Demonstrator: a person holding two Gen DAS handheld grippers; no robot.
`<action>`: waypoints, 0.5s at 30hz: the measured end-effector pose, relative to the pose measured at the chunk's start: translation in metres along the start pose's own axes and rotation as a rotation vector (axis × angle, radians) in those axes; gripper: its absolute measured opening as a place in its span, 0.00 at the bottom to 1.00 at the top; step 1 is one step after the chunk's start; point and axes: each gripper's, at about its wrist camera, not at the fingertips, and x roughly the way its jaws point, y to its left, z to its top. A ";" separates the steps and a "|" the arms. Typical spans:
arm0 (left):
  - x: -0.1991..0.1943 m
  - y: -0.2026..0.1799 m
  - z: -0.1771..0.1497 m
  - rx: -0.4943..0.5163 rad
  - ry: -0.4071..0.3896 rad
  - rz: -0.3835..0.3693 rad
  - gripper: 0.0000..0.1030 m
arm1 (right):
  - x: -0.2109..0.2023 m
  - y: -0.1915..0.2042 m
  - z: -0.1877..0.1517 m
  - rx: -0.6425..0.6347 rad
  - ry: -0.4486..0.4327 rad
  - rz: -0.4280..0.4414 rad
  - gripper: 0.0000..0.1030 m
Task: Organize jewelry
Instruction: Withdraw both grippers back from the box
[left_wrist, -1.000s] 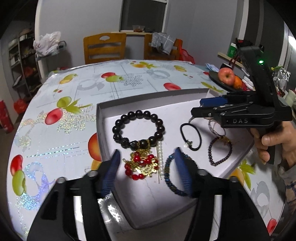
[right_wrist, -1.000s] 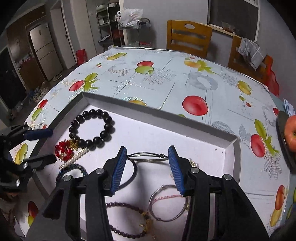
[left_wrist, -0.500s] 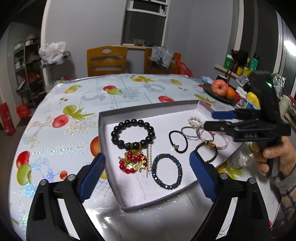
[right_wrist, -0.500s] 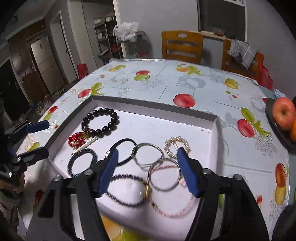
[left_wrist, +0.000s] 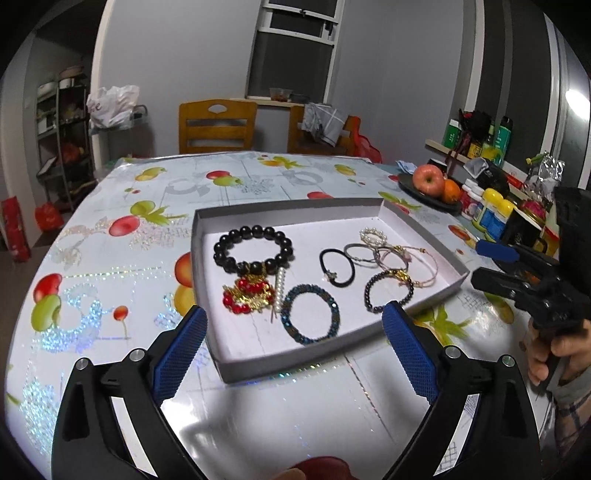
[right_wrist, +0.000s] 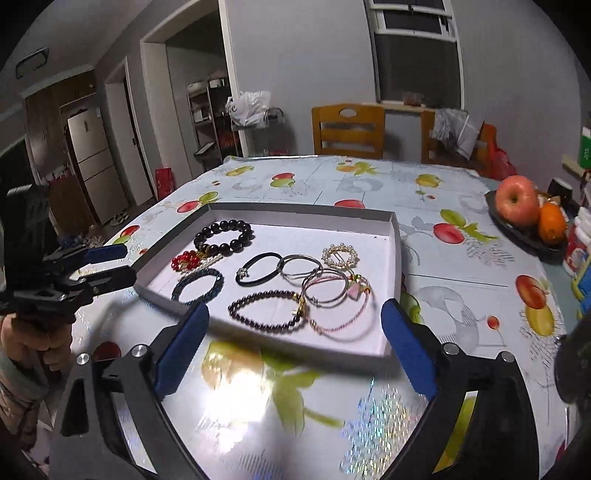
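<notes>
A shallow white tray (left_wrist: 295, 206) (right_wrist: 395, 251) on the table holds several bracelets: a black bead bracelet (left_wrist: 253, 249) (right_wrist: 223, 236), a red and gold piece (left_wrist: 247, 293) (right_wrist: 186, 259), a dark blue bead bracelet (left_wrist: 310, 319) (right_wrist: 197, 286), a black cord loop (left_wrist: 337, 267) (right_wrist: 258, 273), a dark purple bead bracelet (left_wrist: 388, 291) (right_wrist: 266, 310), thin bangles (left_wrist: 369, 253) (right_wrist: 299, 266) and a pearl ring (right_wrist: 340, 255). My left gripper (left_wrist: 293, 350) is open and empty, held back before the tray's near edge. My right gripper (right_wrist: 295, 347) is open and empty, likewise back from the tray.
A dark plate (left_wrist: 436, 201) (right_wrist: 517, 225) with an apple and an orange stands at the table's right side, with bottles and jars (left_wrist: 487, 210) behind it. Wooden chairs (left_wrist: 218, 125) stand at the far edge. The fruit-print tablecloth (left_wrist: 110, 258) lies around the tray.
Both grippers have pulled back and up from above the tray and opened wider. The jewelry lies in the tray as before.
</notes>
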 end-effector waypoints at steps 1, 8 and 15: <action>-0.002 -0.003 -0.002 0.002 -0.010 0.007 0.93 | -0.004 0.002 -0.002 -0.003 -0.010 -0.005 0.92; -0.012 -0.018 -0.010 0.019 -0.042 0.008 0.94 | -0.024 0.012 -0.016 -0.007 -0.073 -0.021 0.94; -0.012 -0.026 -0.012 0.031 -0.054 0.005 0.94 | -0.030 0.013 -0.024 0.000 -0.109 -0.048 0.94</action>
